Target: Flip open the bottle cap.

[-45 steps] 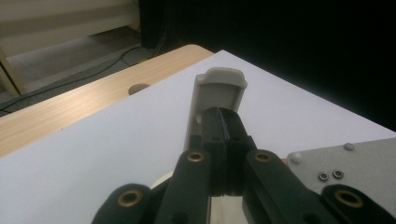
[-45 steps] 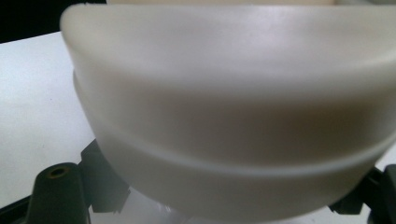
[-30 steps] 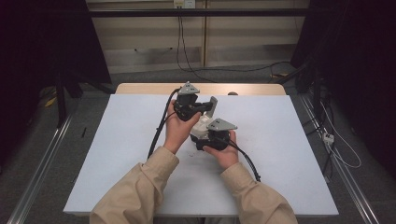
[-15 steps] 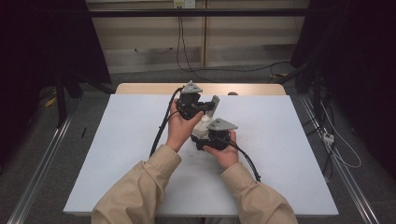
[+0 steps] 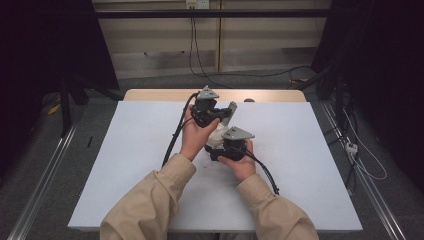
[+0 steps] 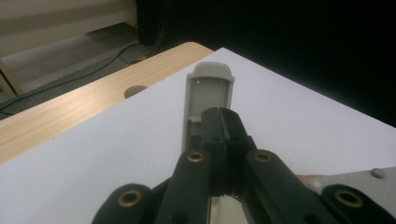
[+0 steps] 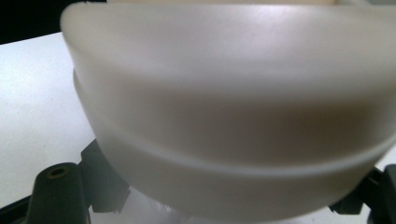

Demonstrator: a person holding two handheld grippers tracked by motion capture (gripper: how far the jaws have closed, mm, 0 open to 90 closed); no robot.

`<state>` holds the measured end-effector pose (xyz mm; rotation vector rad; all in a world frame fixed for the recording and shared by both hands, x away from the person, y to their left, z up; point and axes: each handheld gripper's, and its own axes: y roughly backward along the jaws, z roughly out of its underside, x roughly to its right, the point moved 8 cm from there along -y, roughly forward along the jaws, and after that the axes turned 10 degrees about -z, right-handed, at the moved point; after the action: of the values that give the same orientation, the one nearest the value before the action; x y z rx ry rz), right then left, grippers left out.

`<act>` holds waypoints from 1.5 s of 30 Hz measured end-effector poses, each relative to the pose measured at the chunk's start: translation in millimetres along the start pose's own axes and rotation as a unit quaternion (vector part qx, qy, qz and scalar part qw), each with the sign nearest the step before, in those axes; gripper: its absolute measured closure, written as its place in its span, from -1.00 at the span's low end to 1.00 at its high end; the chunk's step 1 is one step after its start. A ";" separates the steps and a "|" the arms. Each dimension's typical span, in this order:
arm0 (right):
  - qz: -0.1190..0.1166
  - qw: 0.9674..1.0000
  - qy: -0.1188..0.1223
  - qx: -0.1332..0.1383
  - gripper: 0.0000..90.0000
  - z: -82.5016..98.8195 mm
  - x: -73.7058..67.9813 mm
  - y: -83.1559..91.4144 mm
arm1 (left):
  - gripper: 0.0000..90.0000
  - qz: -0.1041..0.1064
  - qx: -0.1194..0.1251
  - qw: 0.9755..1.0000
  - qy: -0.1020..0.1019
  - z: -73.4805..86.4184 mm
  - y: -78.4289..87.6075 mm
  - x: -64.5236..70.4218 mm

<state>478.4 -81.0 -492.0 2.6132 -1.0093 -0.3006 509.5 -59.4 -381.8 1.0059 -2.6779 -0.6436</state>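
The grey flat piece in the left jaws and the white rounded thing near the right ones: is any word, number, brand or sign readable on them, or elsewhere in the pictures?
None: no readable text in any view.
Grey flat piece, gripped by the left gripper: plain, no marks.
White rounded thing, at the right gripper: blurred, no print to be seen.
White table: a few small dark specks, not letters.

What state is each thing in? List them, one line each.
left gripper: shut on the grey cover.
grey cover: clamped at one end, the other end sticking out past the jaws.
right gripper: shut on the white casing.
white casing: held between the jaws.
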 end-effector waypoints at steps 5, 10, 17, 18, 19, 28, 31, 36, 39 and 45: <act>0.000 1.000 0.000 0.000 -0.58 0.0 0.1 0.1 | 1.00 0.000 0.002 1.000 0.000 -0.2 -2.4 0.2; 0.001 1.000 -0.001 0.000 -0.58 0.1 0.2 0.1 | 1.00 -0.001 0.000 1.000 0.002 0.3 -4.0 0.7; 0.001 1.000 -0.002 0.001 -0.58 0.0 0.3 0.2 | 1.00 0.000 -0.001 1.000 0.001 1.4 -7.6 1.7; 0.001 1.000 -0.002 0.001 -0.58 0.0 0.3 0.2 | 1.00 0.000 -0.001 1.000 0.000 1.5 -8.2 1.4; 0.001 1.000 -0.002 0.001 -0.58 0.0 0.3 0.1 | 1.00 -0.001 -0.001 1.000 0.001 1.6 -8.8 1.6; 0.001 1.000 -0.003 0.001 -0.58 0.1 0.5 0.2 | 1.00 0.000 -0.004 1.000 0.000 2.7 -11.5 2.9; 0.001 1.000 -0.003 0.001 -0.58 0.1 0.5 0.2 | 1.00 0.000 -0.004 1.000 0.002 2.8 -12.8 2.7; 0.001 1.000 0.000 -0.001 -0.58 0.3 0.1 0.3 | 1.00 -0.004 -0.006 1.000 0.003 5.1 -16.3 1.4; 0.001 1.000 -0.002 0.000 -0.58 0.2 0.4 0.2 | 1.00 -0.004 -0.009 1.000 0.002 5.4 -16.6 0.8; 0.001 1.000 -0.003 0.000 -0.58 0.2 0.9 0.3 | 1.00 -0.003 -0.010 1.000 0.005 5.5 -17.6 1.1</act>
<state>478.8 -81.9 -492.2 2.6137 -1.0132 -0.3077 517.0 -70.3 -394.8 1.0103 -2.6556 -0.6637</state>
